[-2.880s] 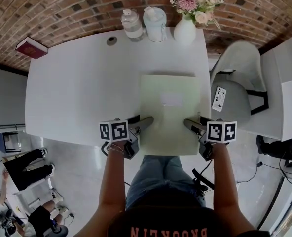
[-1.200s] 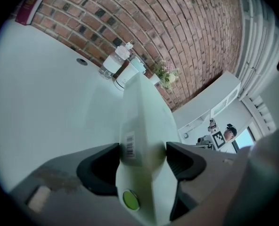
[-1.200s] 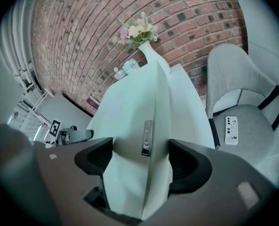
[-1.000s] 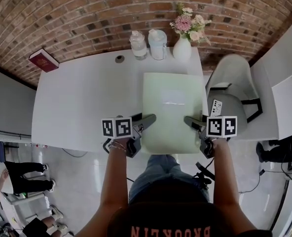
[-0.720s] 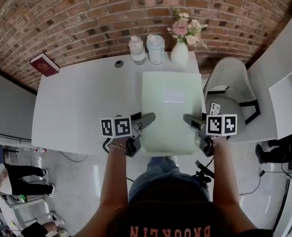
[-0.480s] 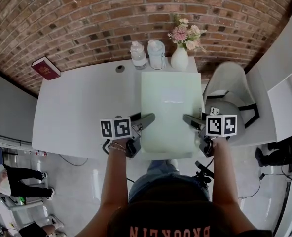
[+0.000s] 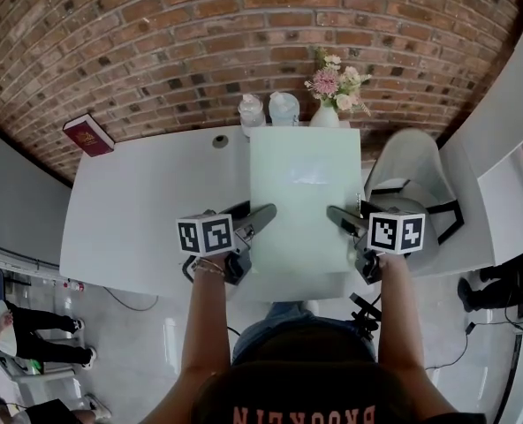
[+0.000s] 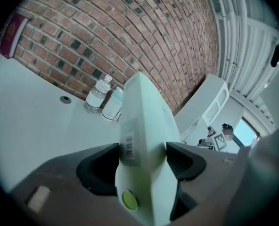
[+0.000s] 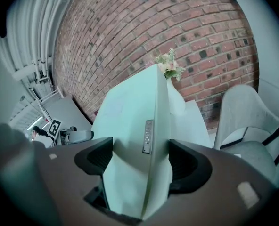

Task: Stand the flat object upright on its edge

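A pale green flat case [image 7: 304,203] is held off the white table [image 7: 147,210] between both grippers, and its far edge reaches the bottles and the vase. My left gripper [image 7: 260,219] is shut on its left side and my right gripper [image 7: 339,221] on its right side. In the left gripper view the case [image 8: 146,121] fills the gap between the pads of the left gripper [image 8: 142,161], showing a barcode label and a round green button. In the right gripper view the case [image 9: 130,121] is clamped edge-on in the right gripper [image 9: 142,161].
Two clear bottles [image 7: 252,111] [image 7: 284,109] and a white vase with flowers [image 7: 329,91] stand at the table's back edge against the brick wall. A red book [image 7: 88,136] lies at the far left corner. A grey chair [image 7: 412,184] stands to the right.
The case has come up from lying flat on the table. It now looks larger, and its far edge covers the bases of the bottles and vase. Both grippers keep their hold.
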The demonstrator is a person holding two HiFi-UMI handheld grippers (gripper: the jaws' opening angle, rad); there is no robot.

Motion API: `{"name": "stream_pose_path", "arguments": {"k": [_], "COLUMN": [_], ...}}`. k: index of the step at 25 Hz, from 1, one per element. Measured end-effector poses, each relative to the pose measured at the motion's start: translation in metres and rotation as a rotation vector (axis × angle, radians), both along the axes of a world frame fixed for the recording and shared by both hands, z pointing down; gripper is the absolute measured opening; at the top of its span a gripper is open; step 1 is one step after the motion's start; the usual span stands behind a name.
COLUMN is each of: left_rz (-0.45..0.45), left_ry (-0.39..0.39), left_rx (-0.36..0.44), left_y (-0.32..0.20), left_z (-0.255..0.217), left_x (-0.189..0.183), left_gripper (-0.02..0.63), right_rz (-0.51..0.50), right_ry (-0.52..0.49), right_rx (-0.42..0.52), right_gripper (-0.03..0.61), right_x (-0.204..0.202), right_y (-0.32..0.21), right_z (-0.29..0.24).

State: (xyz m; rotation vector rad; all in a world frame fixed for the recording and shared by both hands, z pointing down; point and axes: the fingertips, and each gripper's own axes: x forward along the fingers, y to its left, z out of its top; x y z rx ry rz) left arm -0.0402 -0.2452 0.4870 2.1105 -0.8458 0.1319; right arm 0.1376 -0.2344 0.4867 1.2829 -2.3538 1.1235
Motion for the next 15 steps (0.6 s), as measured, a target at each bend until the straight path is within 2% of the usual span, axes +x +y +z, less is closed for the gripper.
{"name": "stream_pose_path", "arguments": {"k": [15], "left_rz": [0.010], "left_ry": [-0.008], "left_rx": [0.218], "left_y": [-0.027], "left_z": [-0.045], "left_x": [0.006], "left_gripper": [0.321], "right_rz": [0.005], "right_ry": [0.030], "right_rx": [0.231], "right_gripper": [0.374], "right_x": [0.006], "right_y": [-0.026], "right_z": [-0.049]}}
